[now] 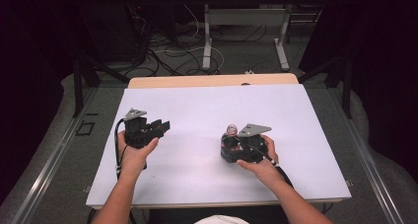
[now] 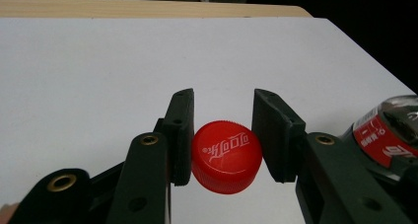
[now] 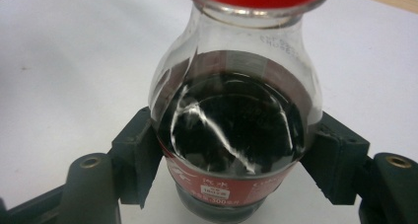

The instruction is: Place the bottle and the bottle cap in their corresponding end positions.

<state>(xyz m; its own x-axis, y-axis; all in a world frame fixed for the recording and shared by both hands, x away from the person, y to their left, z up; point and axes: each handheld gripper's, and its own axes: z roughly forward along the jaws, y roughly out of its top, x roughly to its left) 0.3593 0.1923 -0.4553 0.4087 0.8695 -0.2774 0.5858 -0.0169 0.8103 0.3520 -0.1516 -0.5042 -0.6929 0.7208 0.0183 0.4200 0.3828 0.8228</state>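
clamping a red bottle cap (image 2: 226, 156) from both sides, the left gripper (image 2: 224, 135) has its two jaws pressed on the cap's ribbed edge, held over the white table (image 1: 207, 110) at the person's left. the right gripper (image 3: 236, 160) has its jaws closed tight on the belly of a cola bottle (image 3: 234, 120), which stands uncapped toward the table's right side.

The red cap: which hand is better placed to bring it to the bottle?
Left, probably. The left gripper already clamps the red cap between its jaws. The right gripper is occupied, shut on the bottle, steadying it upright on the table.
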